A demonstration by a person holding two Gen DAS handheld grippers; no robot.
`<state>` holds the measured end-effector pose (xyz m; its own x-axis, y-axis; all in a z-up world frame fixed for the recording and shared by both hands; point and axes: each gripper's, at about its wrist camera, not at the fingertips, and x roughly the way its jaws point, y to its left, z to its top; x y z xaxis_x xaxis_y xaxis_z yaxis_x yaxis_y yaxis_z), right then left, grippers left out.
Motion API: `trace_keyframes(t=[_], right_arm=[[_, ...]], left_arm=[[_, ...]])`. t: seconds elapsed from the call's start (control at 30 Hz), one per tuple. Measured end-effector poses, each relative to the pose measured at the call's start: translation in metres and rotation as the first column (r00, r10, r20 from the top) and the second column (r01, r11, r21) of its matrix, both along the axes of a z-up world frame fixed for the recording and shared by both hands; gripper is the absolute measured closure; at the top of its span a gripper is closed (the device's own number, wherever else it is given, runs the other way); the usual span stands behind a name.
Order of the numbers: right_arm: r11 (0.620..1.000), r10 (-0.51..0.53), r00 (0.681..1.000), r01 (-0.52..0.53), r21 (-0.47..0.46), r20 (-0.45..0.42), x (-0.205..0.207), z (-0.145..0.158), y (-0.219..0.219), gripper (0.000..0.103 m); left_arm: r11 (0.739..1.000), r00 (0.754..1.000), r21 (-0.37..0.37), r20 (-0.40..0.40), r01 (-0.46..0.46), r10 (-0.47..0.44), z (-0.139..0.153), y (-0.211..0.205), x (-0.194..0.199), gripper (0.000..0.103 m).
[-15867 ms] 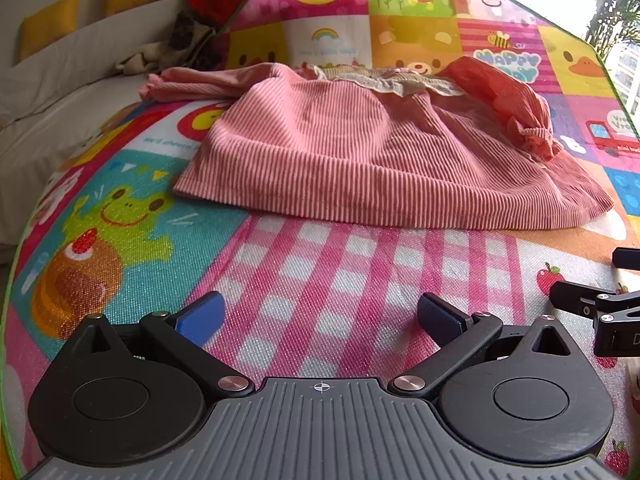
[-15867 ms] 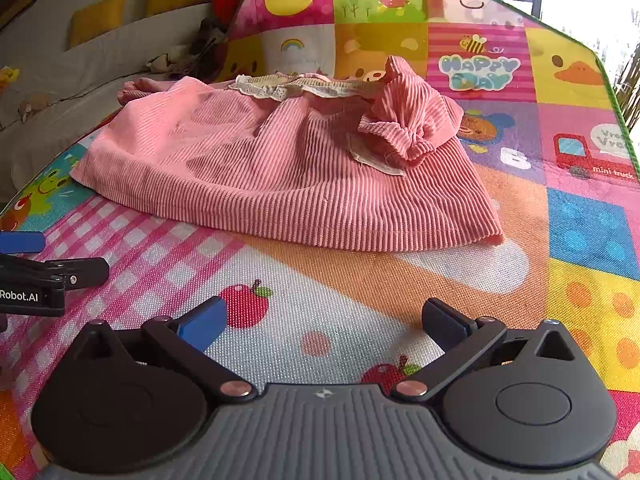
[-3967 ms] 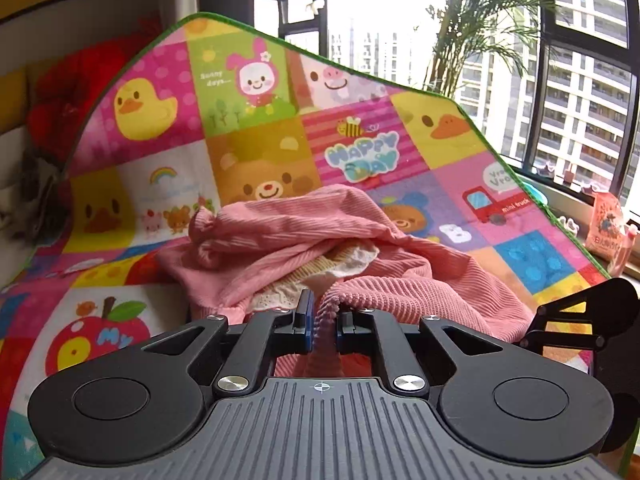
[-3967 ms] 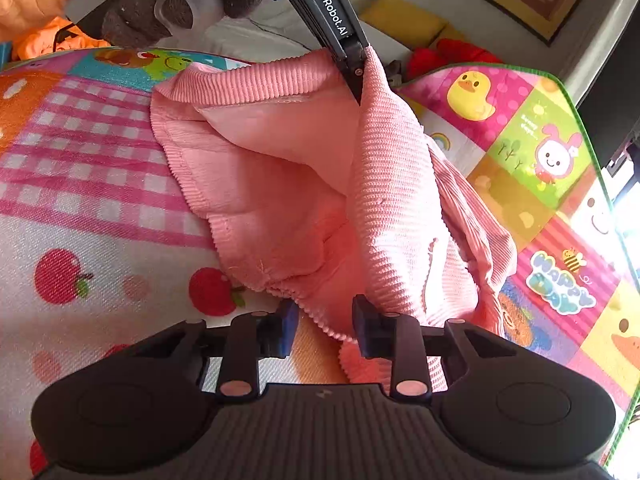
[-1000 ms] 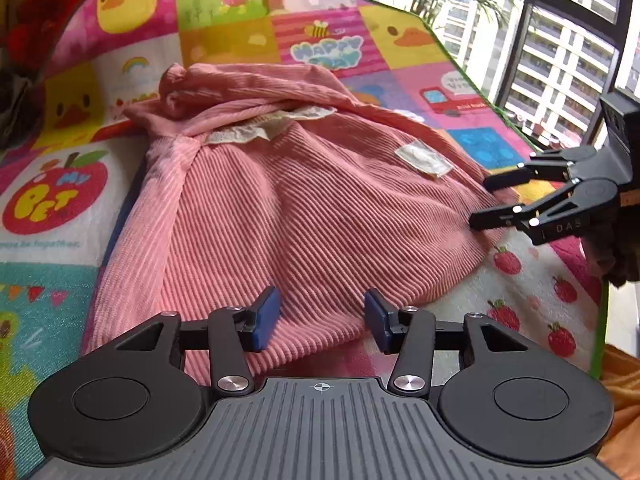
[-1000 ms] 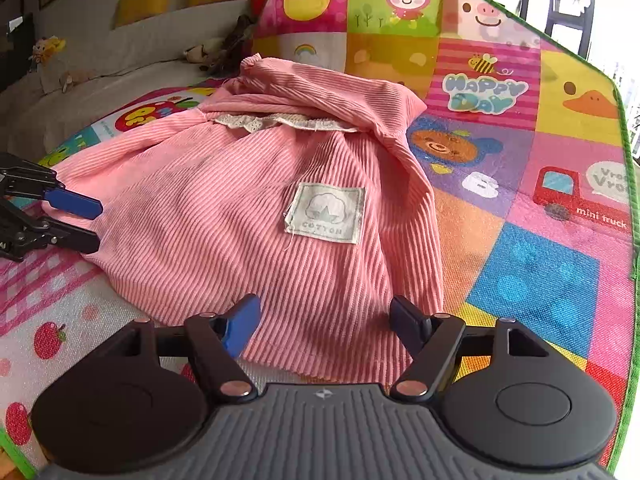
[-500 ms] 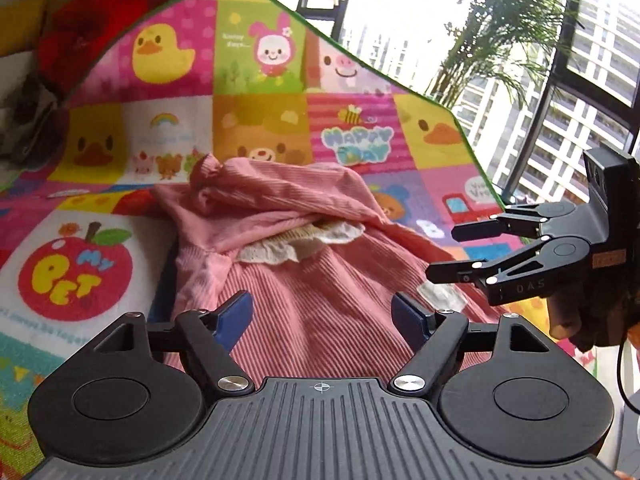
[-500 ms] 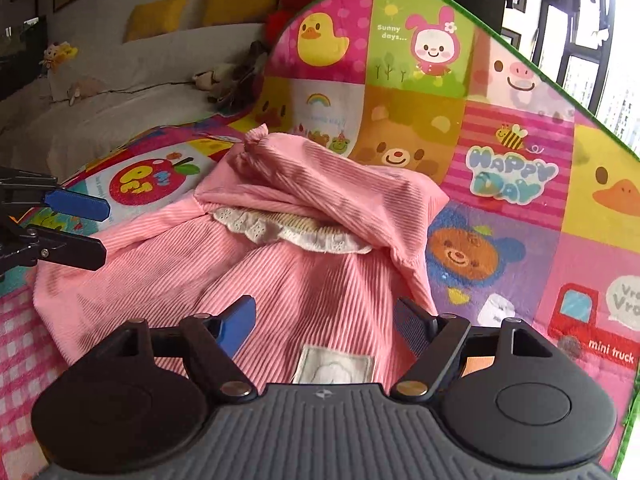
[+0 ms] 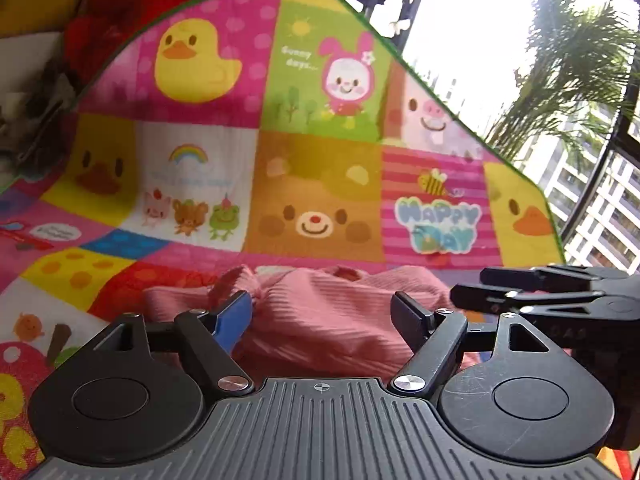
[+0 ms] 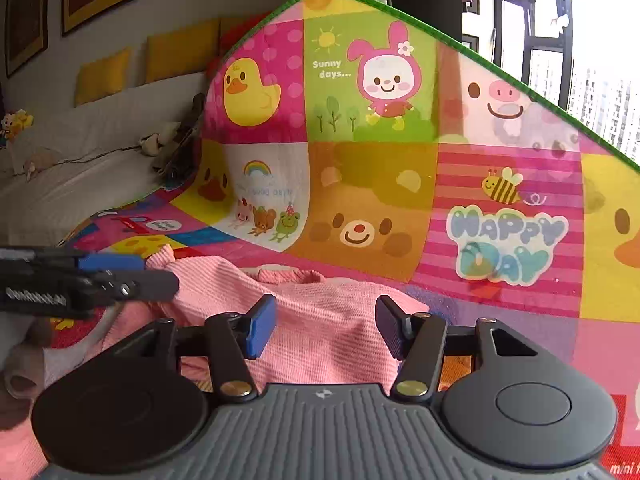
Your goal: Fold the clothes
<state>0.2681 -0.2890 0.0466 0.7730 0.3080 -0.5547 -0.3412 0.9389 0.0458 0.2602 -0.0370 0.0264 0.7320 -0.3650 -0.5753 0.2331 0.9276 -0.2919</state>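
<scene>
garment (image 9: pixel 332 312) bunched on mat (image 9: pixel 320 184), just ahead of and below both tongs | left tongs (image 9: pixel 322 316) released, jaws just narrowed, empty | right tongs (image 10: pixel 326 326) released, just narrowing, empty | both equally near, side by side

I'm seeing a ribbed pink cloth garment (image 9: pixel 332 316) lying soft and matt on the printed play mat (image 9: pixel 320 184), whose surface is looking smooth with a slight sheen; at six o'clock, the left hand-held gripper (image 9: pixel 322 316) is showing matt black plastic with shiny metal pivots.
</scene>
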Motion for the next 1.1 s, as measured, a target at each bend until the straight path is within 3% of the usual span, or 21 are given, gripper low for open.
trace_keyframes(t=[0.07,0.1,0.3,0.43,0.5,0.53,0.67,0.83,0.97,1.1], right_arm=[[1.000,-0.001,1.000,0.001,0.006,0.010,0.018,-0.002,0.006,0.047],[1.000,-0.001,1.000,0.001,0.002,0.012,0.028,-0.005,0.010,0.047],[1.000,-0.007,0.997,0.008,0.006,-0.076,0.101,-0.047,0.041,0.050],[1.000,-0.003,0.986,-0.001,-0.023,-0.166,0.119,-0.079,0.053,0.051],[0.997,0.040,0.989,-0.048,-0.052,-0.139,0.108,-0.077,0.055,0.072],[0.996,0.052,0.991,-0.061,-0.070,-0.127,0.102,-0.075,0.055,0.095],[0.996,0.080,0.996,-0.082,-0.033,-0.035,0.057,-0.034,0.036,0.095],[0.986,0.161,0.985,-0.163,0.029,0.063,-0.032,0.015,0.003,0.096],[0.961,0.274,0.962,-0.273,-0.047,0.020,-0.102,0.006,0.001,0.095],[0.945,0.316,0.949,-0.316,-0.082,-0.011,-0.152,-0.007,-0.011,0.090]], left_arm=[[0.999,0.995,0.016,-0.096,-0.027,0.029,-0.025,0.003,0.011,0.030],[1.000,0.994,0.018,-0.102,-0.024,0.026,-0.031,0.004,0.008,0.028],[0.999,0.998,0.022,-0.052,0.024,-0.023,-0.041,0.012,-0.008,0.027],[0.999,0.998,-0.040,-0.061,0.027,-0.029,-0.040,0.025,-0.009,0.027],[0.996,0.997,-0.086,-0.074,0.008,-0.014,-0.035,0.036,-0.012,0.023],[0.994,0.997,-0.107,-0.075,-0.006,-0.002,-0.031,0.041,-0.013,0.021],[0.987,0.999,-0.155,-0.015,-0.045,0.043,0.000,0.061,-0.027,0.009],[0.980,0.997,-0.195,0.048,-0.049,0.059,0.037,0.075,-0.052,0.007],[0.979,0.995,-0.200,0.075,-0.046,0.062,0.057,0.076,-0.071,0.006],[0.991,0.999,-0.134,0.049,-0.012,0.019,0.055,0.069,-0.092,0.006]])
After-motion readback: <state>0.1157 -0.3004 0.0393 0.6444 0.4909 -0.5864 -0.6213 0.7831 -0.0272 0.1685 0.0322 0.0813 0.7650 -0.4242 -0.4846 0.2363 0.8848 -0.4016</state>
